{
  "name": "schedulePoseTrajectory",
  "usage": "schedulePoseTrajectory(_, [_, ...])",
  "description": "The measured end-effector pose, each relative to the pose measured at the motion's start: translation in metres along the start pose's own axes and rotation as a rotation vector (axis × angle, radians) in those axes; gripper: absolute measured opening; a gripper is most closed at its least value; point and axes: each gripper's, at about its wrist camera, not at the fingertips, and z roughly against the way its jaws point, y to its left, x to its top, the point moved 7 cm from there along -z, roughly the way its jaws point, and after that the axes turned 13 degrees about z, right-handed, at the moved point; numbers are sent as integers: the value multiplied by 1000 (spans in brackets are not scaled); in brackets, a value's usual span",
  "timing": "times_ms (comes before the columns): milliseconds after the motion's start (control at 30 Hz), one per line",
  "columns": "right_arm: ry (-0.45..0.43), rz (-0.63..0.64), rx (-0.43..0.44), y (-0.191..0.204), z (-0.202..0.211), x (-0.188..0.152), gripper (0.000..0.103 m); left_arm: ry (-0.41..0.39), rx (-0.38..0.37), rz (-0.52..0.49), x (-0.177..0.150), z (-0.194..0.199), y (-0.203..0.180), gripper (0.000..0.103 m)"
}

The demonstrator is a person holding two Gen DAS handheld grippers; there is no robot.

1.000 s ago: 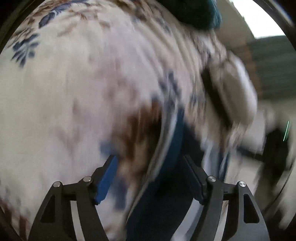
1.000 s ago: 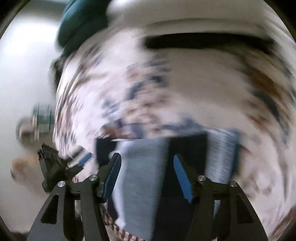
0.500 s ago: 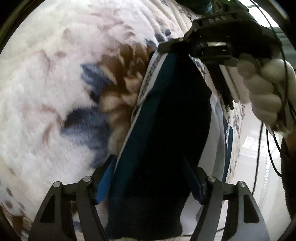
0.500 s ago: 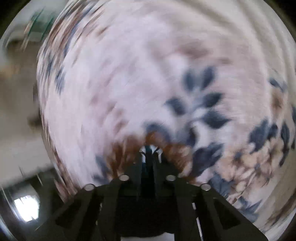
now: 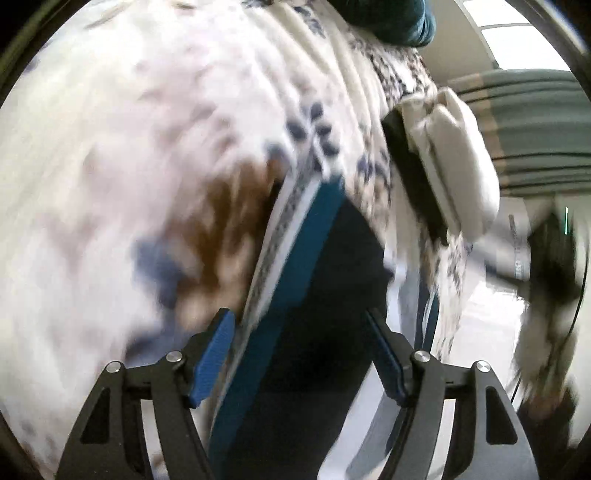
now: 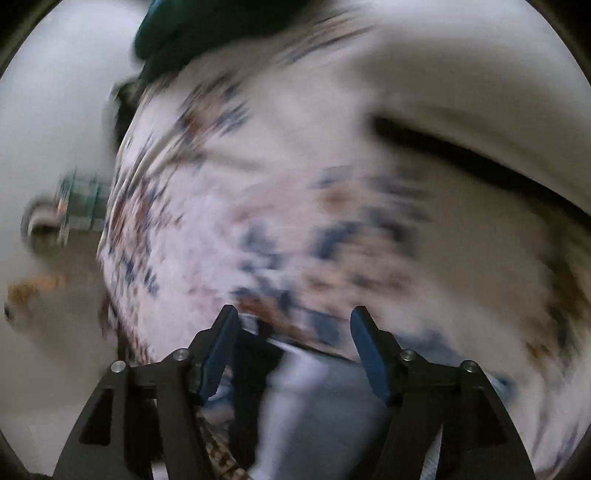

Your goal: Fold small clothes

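A small dark navy garment (image 5: 325,295) with a teal band and a white patterned edge lies flat on the floral blanket (image 5: 147,166). My left gripper (image 5: 297,317) stands open over its near end. The cloth lies between the blue pads (image 5: 214,354), which do not press on it. In the right wrist view my right gripper (image 6: 294,312) has its jaws opening above the blurred near part of the garment (image 6: 306,398), pale grey and dark. Nothing is pinched between its fingers. A blurred dark shape with a hand (image 5: 550,266), seemingly the right gripper, shows at the right edge of the left wrist view.
A teal cushion (image 5: 391,18) lies at the far end of the blanket, also in the right wrist view (image 6: 207,29). A white padded item with a black strip (image 5: 454,155) sits right of the garment. Green striped fabric (image 5: 535,129) hangs beyond. Pale floor with small objects (image 6: 70,210) lies left.
Half a second ago the right gripper was shut at the garment's far edge. It has since let go, swung away to the right and opened. The left gripper stays equally wide over the near end.
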Motion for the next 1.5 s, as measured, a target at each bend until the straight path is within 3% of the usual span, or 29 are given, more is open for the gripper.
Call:
schedulePoseTrajectory(100, [-15,-153,-61,-67,28,-48,65,-1,-9,-2,29,-23,-13,67])
schedulePoseTrajectory(133, [-10,-212,-44,-83,26,-67,65,-1,-26,4,35,-30,-20,60])
schedulePoseTrajectory(167, [-4,-263,-12,-99,24,-81,65,-1,-45,7,39,-34,-24,54])
schedulePoseTrajectory(233, [-11,-351,81,-118,7,-105,65,4,-9,-9,47,-44,-30,33])
schedulePoseTrajectory(300, [-9,-389,183,-125,-17,-118,65,6,17,-36,50,-46,-30,26])
schedulePoseTrajectory(367, [-30,-407,210,-120,-33,-123,44,7,30,-36,50,-46,-28,24])
schedulePoseTrajectory(400, [-47,-391,205,-116,-38,-123,7,9,28,-27,51,-45,-25,24])
schedulePoseTrajectory(500, [-125,-414,171,-122,-33,-120,7,20,16,6,55,-44,-18,23])
schedulePoseTrajectory(600, [-89,-413,210,-123,-41,-119,7,48,12,16,55,-42,-17,27])
schedulePoseTrajectory(667, [-46,-367,199,-119,-42,-119,12,71,-28,47,52,-35,-17,44])
schedulePoseTrajectory(700, [-24,-352,205,-118,-39,-121,30,76,-64,49,49,-27,-18,59])
schedulePoseTrajectory(733, [-8,-333,198,-119,-34,-125,62,79,-99,36,42,-18,-18,72])
schedulePoseTrajectory(800, [-19,-289,213,-120,-26,-134,89,101,-112,8,25,-10,-12,73])
schedulePoseTrajectory(900, [44,-305,357,-120,-41,-159,91,205,-122,10,-10,-19,12,73])
schedulePoseTrajectory(967, [101,-317,504,-109,-67,-176,91,243,-155,25,-24,-30,18,73])
schedulePoseTrajectory(1033, [129,-293,564,-98,-86,-184,96,249,-178,7,-29,-38,14,74])
schedulePoseTrajectory(1167, [83,-277,633,-79,-96,-178,100,250,-216,4,-29,-50,-1,74])
schedulePoseTrajectory(1200, [72,-270,642,-73,-96,-177,98,246,-219,0,-29,-50,-4,68])
schedulePoseTrajectory(1233, [67,-255,641,-67,-96,-176,86,245,-232,3,-30,-51,-9,48])
schedulePoseTrajectory(1267, [72,-242,618,-61,-98,-177,69,252,-234,8,-31,-51,-13,41])
schedulePoseTrajectory(1300, [63,-248,610,-57,-97,-178,44,247,-221,4,-30,-49,-15,39])
schedulePoseTrajectory(1500, [-43,-261,580,-36,-56,-172,35,239,-218,-4,-13,-26,-47,31])
